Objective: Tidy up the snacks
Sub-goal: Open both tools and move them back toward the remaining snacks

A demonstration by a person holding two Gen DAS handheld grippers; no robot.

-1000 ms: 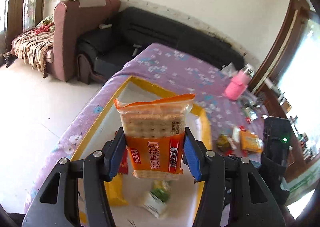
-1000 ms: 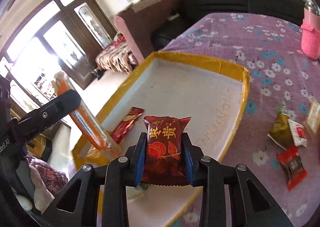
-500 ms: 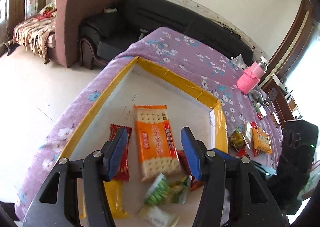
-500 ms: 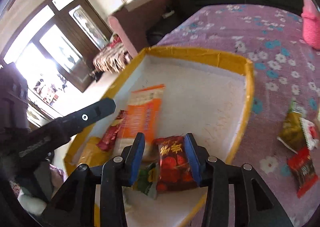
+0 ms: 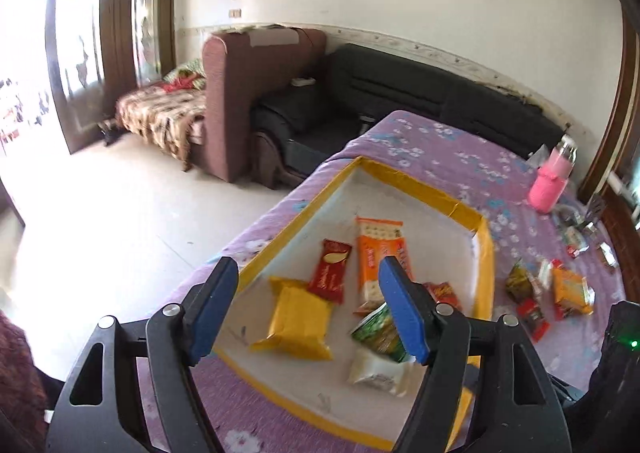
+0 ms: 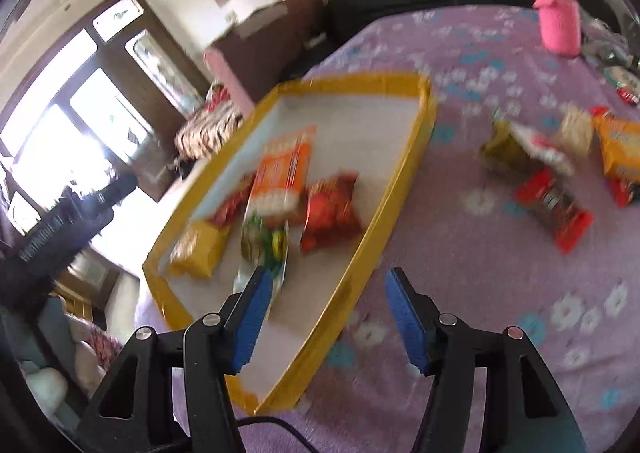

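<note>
Left gripper [image 5: 308,309]: jaws spread wide, nothing between the blue pads; it hangs above the near end of the tray.
Right gripper [image 6: 328,319]: also released and empty, over the right rim of the tray, half above the purple cloth.
Tray [image 5: 485,265]: shallow white box with a yellow taped rim, lying on the flowered purple cloth [image 5: 460,157].
Cracker pack [image 5: 378,253]: orange, lying flat in the middle of the tray, long side pointing to the far wall.
Dark red pack [image 5: 330,271]: just left of the cracker pack, close beside it.
Yellow pack [image 5: 296,319]: in front of the dark red pack, near the left rim.
Green pack [image 5: 378,331]: partly hidden behind the left gripper's right finger; a white pack [image 5: 376,371] lies just in front of it.
Red pack [image 6: 330,211]: inside the tray, next to its right rim.
Loose snacks [image 6: 554,165]: a small group on the cloth, right of the tray; blurred.
Pink bottle [image 6: 558,15]: upright at the far end of the cloth.
</note>
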